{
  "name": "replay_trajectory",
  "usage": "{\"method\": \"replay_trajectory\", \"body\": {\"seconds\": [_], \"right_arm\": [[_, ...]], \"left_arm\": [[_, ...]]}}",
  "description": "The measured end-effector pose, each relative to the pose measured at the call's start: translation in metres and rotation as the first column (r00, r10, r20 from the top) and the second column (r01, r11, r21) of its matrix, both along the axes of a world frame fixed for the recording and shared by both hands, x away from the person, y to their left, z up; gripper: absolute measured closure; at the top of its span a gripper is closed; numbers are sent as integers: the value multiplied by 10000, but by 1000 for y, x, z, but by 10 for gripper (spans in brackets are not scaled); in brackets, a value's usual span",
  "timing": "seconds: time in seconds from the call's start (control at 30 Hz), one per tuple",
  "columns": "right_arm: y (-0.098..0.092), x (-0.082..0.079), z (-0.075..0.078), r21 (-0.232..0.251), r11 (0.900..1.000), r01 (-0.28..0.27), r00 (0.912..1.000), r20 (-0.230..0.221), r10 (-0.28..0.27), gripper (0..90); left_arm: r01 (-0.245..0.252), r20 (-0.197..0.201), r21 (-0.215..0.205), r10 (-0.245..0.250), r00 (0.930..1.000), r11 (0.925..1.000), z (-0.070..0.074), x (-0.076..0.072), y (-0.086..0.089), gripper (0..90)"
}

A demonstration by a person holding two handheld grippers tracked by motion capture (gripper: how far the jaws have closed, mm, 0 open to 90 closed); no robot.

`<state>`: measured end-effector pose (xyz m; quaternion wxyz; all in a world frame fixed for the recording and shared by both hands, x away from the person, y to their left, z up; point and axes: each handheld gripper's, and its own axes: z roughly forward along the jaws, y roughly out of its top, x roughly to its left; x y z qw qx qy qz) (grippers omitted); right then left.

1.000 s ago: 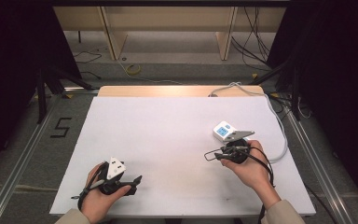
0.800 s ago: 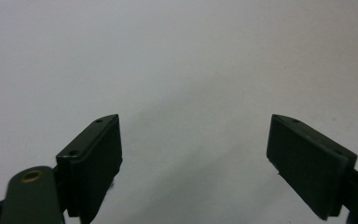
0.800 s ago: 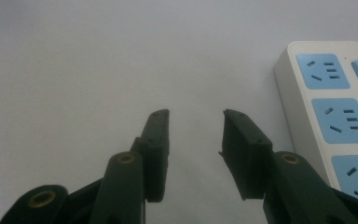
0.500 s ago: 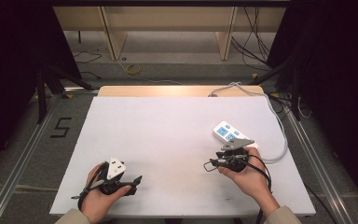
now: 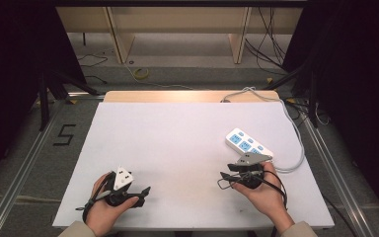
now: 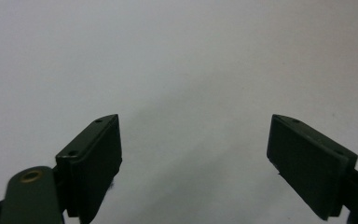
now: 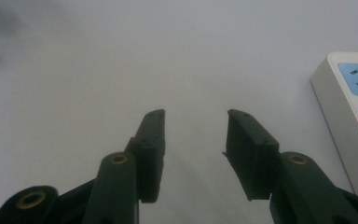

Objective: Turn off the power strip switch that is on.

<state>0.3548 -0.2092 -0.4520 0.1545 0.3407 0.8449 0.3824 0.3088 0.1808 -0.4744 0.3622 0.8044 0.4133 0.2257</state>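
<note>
A white power strip (image 5: 249, 145) with blue sockets lies on the right part of the white table (image 5: 177, 133); its end also shows at the right edge of the right gripper view (image 7: 349, 107). My right gripper (image 5: 223, 178) is held just near of the strip, jaws pointing left. In its own view the right gripper (image 7: 196, 122) is open, with bare table between the jaws. My left gripper (image 5: 144, 191) rests at the front left. Its jaws stand wide apart over bare table in the left gripper view (image 6: 193, 140).
The strip's white cable (image 5: 298, 148) loops along the table's right side and runs off the back edge. A wooden strip (image 5: 187, 96) borders the far edge. Beyond it stand wooden furniture legs (image 5: 118, 34) and floor cables.
My right gripper has drawn back toward the near edge, uncovering the near end of the power strip. The left gripper has stayed put.
</note>
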Motion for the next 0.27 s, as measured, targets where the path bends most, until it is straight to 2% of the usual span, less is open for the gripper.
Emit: {"method": "replay_trajectory", "body": {"seconds": [0.27], "right_arm": [[-2,-2,-2,105,9999,-79,9997,246,76,538]], "left_arm": [[24,-88,-29,-24,10000,10000,-1,1,0,174]]}}
